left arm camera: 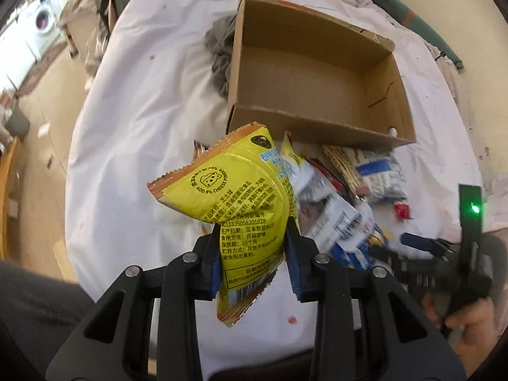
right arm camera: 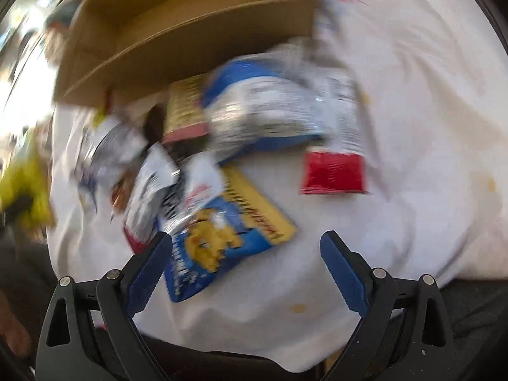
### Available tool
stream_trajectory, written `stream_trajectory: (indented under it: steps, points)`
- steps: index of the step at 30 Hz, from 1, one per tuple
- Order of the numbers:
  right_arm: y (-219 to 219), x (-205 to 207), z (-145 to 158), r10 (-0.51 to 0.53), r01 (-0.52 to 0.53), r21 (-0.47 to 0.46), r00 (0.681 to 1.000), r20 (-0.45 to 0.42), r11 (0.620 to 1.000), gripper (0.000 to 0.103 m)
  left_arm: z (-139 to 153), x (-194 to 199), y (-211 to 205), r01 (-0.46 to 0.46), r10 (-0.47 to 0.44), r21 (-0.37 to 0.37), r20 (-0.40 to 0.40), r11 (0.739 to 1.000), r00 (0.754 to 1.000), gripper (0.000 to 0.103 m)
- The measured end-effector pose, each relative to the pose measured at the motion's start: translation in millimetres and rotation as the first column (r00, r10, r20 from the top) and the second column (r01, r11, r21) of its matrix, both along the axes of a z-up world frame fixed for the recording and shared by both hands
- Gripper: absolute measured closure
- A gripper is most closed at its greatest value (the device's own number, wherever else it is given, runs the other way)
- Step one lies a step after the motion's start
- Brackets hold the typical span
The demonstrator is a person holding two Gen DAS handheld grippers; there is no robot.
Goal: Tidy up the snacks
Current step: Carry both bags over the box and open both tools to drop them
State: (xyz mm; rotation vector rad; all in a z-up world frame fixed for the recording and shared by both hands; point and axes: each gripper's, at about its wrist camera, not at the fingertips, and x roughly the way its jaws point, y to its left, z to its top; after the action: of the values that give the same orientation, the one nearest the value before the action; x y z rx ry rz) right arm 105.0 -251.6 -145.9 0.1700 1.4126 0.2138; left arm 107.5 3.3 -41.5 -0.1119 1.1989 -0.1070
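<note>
My left gripper [left arm camera: 254,225] is shut on a yellow cheese-snack packet [left arm camera: 235,187], which hangs above the white cloth just in front of the cardboard box [left arm camera: 317,73]. The box stands open and bare inside. A heap of snack packets [left arm camera: 343,203] lies between the box and the near table edge. In the blurred right wrist view my right gripper [right arm camera: 246,241] is open, low over the cloth, with a blue packet [right arm camera: 206,250] beside its left finger and a red sachet [right arm camera: 333,173] farther off. The yellow packet [right arm camera: 25,184] shows at the left edge there.
A white cloth [left arm camera: 143,111] covers the round table. A grey rag [left arm camera: 222,50] lies left of the box. The person's hand holding the right gripper [left arm camera: 444,254] sits at the right of the left wrist view. Floor and a washing machine [left arm camera: 44,22] lie beyond the table's left edge.
</note>
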Motion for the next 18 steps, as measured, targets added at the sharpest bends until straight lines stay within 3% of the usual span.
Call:
stream_trajectory:
  steps: [2,5,8,9,12,18]
  points:
    - [11.4,2.1,-3.0,0.070,-0.070,-0.046,0.998,0.002,0.996,0.007,-10.5,4.8,0.2,0.005,-0.005,0.002,0.002,1.000,1.000,0.074]
    - [22.9,7.7,-19.7,0.143,-0.148,-0.133,0.989,-0.041,0.980,0.007,-24.3,3.8,2.9,-0.021,0.018,-0.068,-0.042,0.997,0.999,0.074]
    - [24.6,14.0,-19.9,0.169,-0.171,-0.151,0.985,-0.026,0.974,0.008,-22.5,3.8,5.6,-0.030,0.025,-0.104,-0.045,0.994,0.999,0.074]
    - [23.9,15.0,-19.0,0.178,-0.179,-0.146,0.984,-0.019,0.973,0.029,-21.5,3.1,6.2,-0.032,0.028,-0.106,-0.040,0.994,0.999,0.074]
    - [29.3,12.5,-10.0,0.208,-0.206,-0.127,0.978,-0.004,0.970,0.048,-21.1,1.3,5.3,-0.033,0.029,-0.114,-0.035,0.993,0.999,0.074]
    - [1.8,0.1,15.3,0.152,-0.152,0.002,0.988,-0.030,0.988,0.055,-18.2,-0.5,8.4,-0.039,0.036,-0.124,-0.025,0.992,0.999,0.074]
